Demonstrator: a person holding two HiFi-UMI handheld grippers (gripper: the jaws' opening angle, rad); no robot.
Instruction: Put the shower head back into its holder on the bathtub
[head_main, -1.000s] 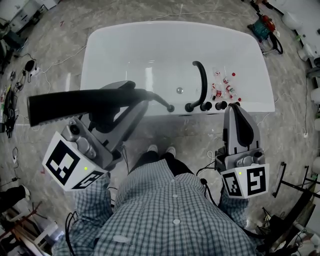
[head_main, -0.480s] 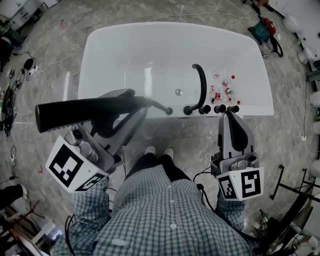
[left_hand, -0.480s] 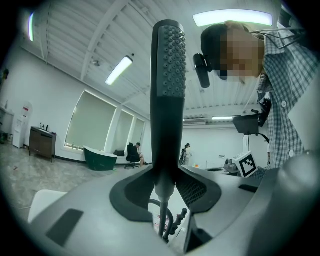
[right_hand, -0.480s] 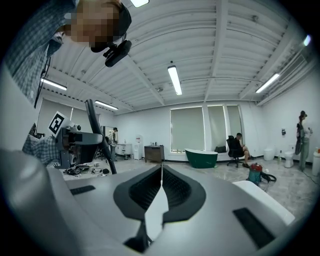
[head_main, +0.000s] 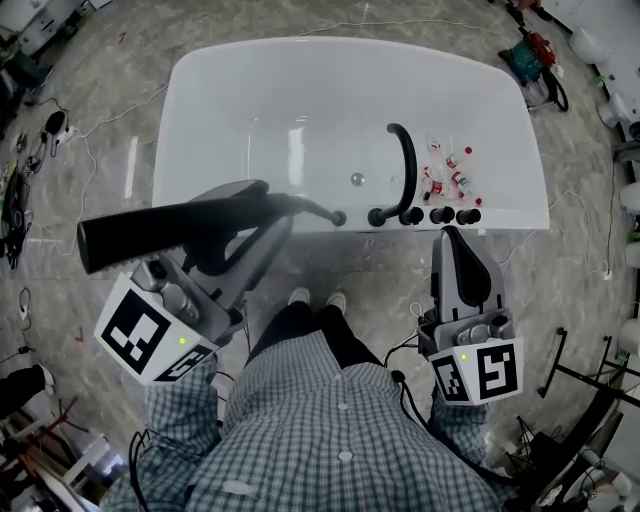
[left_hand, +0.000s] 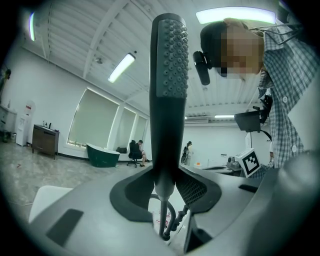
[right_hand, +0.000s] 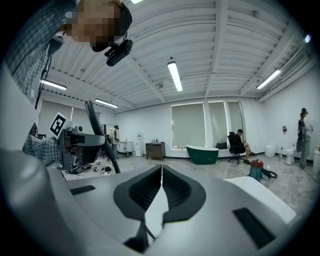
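My left gripper (head_main: 262, 205) is shut on the black shower head (head_main: 160, 228), which lies crosswise with its spray end to the left. In the left gripper view the shower head (left_hand: 169, 90) stands upright between the pads, nozzle bumps showing. Its hose (head_main: 318, 209) runs right to the holder fitting (head_main: 339, 218) on the near rim of the white bathtub (head_main: 230, 95). A black curved spout (head_main: 404, 170) and knobs (head_main: 440, 215) sit on that rim. My right gripper (head_main: 455, 238) is shut and empty, just short of the knobs.
Small red-and-white bottles (head_main: 448, 172) lie on the tub's right ledge. Cables and tools litter the marble floor at left (head_main: 30, 150) and upper right (head_main: 530, 55). The person's shoes (head_main: 318, 299) stand close to the tub front. A green tub (right_hand: 202, 154) shows far off.
Both grippers drew back slightly toward the person; the shower head moved a little right and nearer. The tub appears shifted upward in the head view.
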